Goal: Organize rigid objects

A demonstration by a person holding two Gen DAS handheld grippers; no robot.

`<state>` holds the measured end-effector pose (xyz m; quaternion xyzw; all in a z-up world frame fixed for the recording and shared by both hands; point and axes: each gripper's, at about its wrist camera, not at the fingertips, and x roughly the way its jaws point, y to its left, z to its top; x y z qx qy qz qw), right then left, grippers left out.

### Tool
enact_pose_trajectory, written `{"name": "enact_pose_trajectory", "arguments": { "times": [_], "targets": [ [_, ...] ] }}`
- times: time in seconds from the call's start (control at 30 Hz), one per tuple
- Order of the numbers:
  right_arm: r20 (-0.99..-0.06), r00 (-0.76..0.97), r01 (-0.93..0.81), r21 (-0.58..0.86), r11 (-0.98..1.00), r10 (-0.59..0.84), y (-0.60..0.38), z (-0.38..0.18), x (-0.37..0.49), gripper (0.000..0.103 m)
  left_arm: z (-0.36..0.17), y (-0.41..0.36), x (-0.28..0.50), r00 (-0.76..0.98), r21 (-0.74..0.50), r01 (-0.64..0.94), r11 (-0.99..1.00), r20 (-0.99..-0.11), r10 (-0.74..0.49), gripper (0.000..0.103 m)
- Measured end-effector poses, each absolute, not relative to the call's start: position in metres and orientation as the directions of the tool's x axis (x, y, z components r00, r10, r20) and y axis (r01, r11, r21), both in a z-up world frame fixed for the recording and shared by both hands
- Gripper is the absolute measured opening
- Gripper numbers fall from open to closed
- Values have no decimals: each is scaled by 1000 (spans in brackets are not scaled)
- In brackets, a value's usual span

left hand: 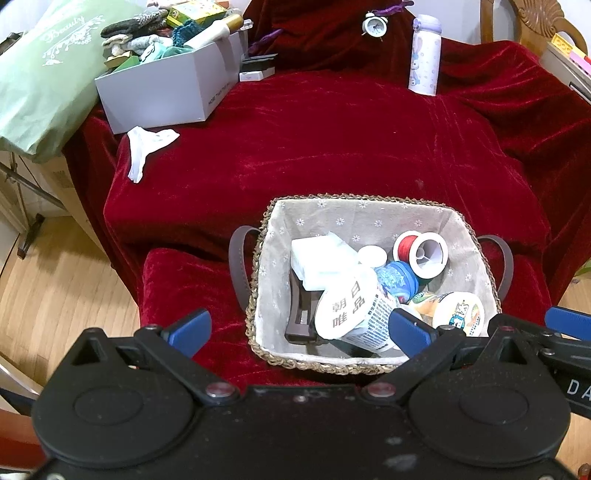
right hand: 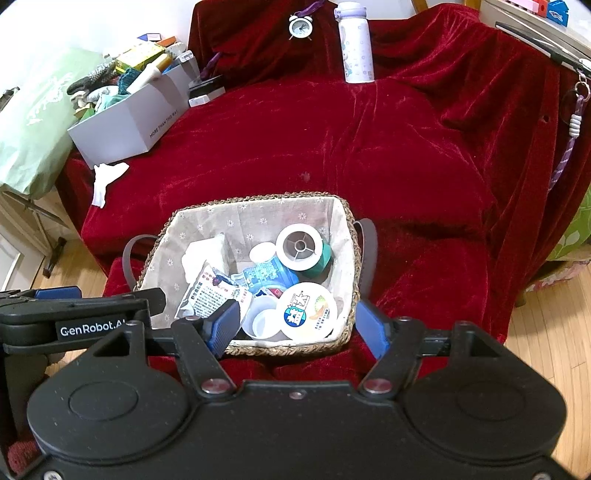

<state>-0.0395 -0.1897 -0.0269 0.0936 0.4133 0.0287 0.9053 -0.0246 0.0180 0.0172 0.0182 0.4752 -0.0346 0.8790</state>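
Here, two black hand-held grippers with blue finger pads hover side by side above a woven straw basket (left hand: 258, 306) with a floral cloth lining, which sits near the front edge of a table draped in dark red velvet cloth (left hand: 351, 147). The left gripper (left hand: 301, 328) holds its jaws spread wide with nothing between them. The right gripper (right hand: 299, 326) is likewise parted and grips nothing, its pads poised over the basket's near rim.

Inside the basket lie a spool of red thread (left hand: 421, 251), a blue-capped jar (left hand: 400, 277), a paper cup with printed characters (left hand: 354, 314), a round white lidded tub (right hand: 312, 310) and a white plastic packet (left hand: 321, 258).

Well apart, at the table's far side, a white cartoon-printed flask (left hand: 424, 55) stands upright near a small white alarm clock (left hand: 373, 25). A grey cardboard box (left hand: 166, 92) crammed with oddments sits far left, with a crumpled white wrapper (left hand: 147, 144) just beside it.
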Motion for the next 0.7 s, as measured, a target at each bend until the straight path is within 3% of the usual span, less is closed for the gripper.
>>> {"name": "enact_pose_trajectory", "arguments": {
  "times": [0.7],
  "targets": [
    [-749, 650, 23, 193, 981, 132, -189, -28, -39, 67, 16, 19, -24, 537, 1, 82, 997, -843, -43, 102]
  ]
}}
